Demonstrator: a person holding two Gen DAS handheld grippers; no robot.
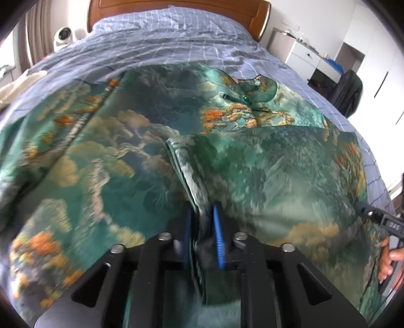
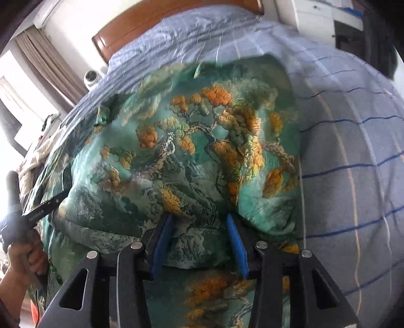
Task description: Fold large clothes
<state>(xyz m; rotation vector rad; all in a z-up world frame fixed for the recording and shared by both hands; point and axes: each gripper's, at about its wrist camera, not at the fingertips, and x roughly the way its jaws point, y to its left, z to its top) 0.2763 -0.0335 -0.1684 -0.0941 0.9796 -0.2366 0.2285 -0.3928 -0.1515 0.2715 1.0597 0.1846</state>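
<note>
Currently my left tongs (image 1: 202, 234) pinch a hem fold of the printed garment (image 1: 252, 161) spread on the bed (image 1: 176, 37), right tongs (image 2: 199, 242) gape over it; looks slippery, limp, so I grip seams

A green garment (image 2: 192, 161) of sheeny, satin-like cloth, printed with orange pines and pale clouds, lies crumpled in soft folds on a bed (image 1: 161, 43) dressed in matt, creased blue cotton-like sheeting with a thin checked line. The headboard (image 1: 176, 7) is polished brown wood. The left tongs (image 1: 202, 232) and right tongs (image 2: 199, 242) are matt black plastic bodies with ribbed blue pads (image 2: 161, 242) and bright metal bolt heads (image 1: 164, 236). White cabinets (image 1: 305, 56) beyond look smooth and painted.
</note>
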